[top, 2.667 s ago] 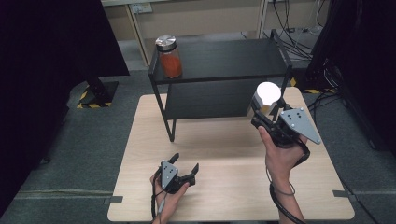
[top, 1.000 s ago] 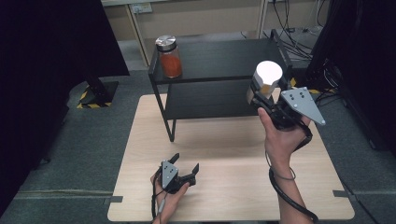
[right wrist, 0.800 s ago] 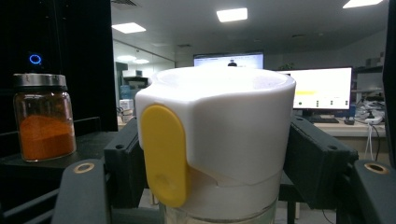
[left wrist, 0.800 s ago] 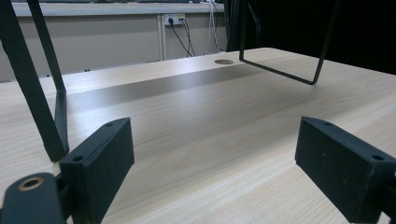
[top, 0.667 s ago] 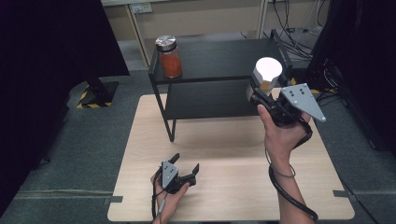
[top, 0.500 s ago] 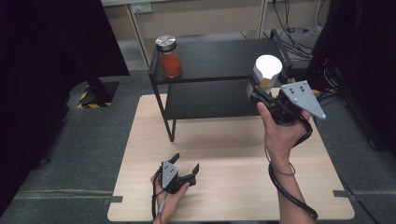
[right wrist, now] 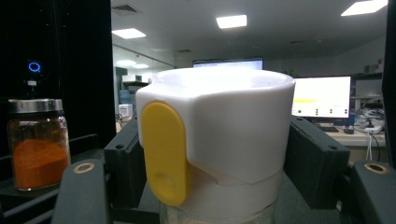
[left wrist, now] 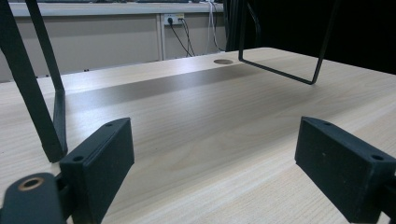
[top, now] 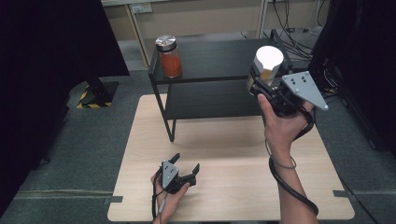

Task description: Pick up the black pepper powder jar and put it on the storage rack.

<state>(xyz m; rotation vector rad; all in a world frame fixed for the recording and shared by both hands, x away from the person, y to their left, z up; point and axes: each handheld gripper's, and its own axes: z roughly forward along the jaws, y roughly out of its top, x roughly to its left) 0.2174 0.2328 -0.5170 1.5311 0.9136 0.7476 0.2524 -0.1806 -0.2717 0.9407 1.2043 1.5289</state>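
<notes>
Over the last few seconds I have raised the white-capped jar (top: 266, 65) from beside the black shelf (top: 219, 58) up to its top board, so I judge a set-down there comes next. My right gripper (top: 261, 86) is clamped on the jar just under its cap, to the right of the orange spice jar (top: 169, 57) on that shelf. My left gripper (top: 187, 169) rests wide and empty on the table (top: 224, 144) before the shelf. No writing is legible on either jar.

An office lab: lit monitors (right wrist: 322, 97), ceiling light panels (right wrist: 232, 21), cables (top: 285, 18).
</notes>
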